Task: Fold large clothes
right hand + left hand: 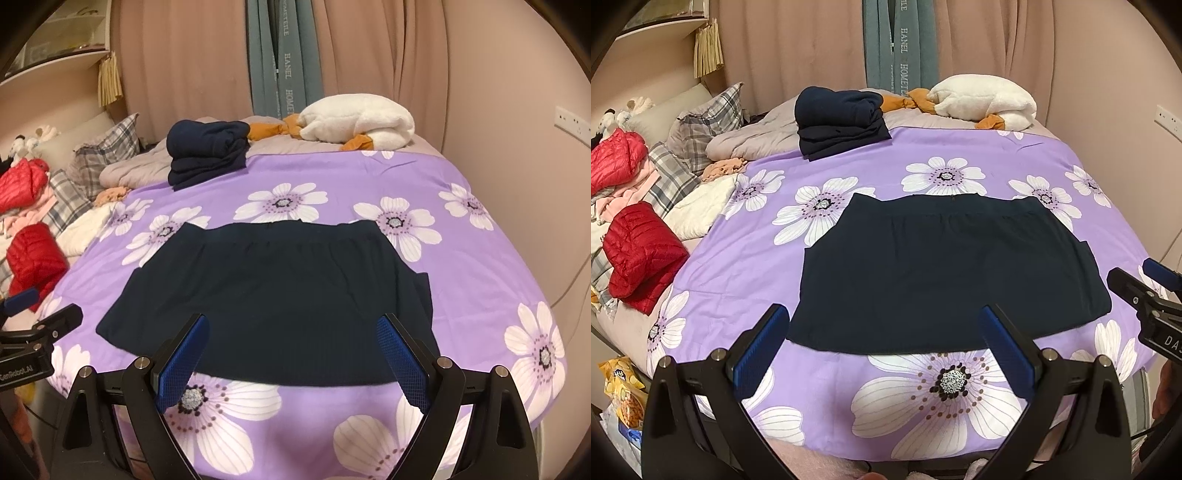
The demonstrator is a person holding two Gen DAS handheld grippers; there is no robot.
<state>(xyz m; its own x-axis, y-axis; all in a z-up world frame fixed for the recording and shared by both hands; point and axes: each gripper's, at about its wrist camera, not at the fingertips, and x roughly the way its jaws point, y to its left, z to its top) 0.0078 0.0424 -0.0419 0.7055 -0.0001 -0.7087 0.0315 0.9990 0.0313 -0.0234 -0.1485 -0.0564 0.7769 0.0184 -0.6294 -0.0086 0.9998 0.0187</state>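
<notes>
Navy, nearly black fabric is lying spread flat in the middle of the frame: a dark garment [945, 269] shaped like a trapezoid, narrower at its gathered far band and widening toward the straight near hem. Its surface is looking smooth, with faint pleating just under the band and a small flap showing at its right edge. It is resting on a purple sheet [871, 155] printed with large white flowers. Below it, the left gripper [882, 341] is hovering over the near hem with its blue-padded jaws standing wide apart, holding nothing. The right gripper [291, 350] is likewise gaping over the hem, empty. Toward the upper middle, a folded navy stack [838, 120] is sitting at the sheet's far edge. Red puffer jackets [639, 258] are lying at the left.
</notes>
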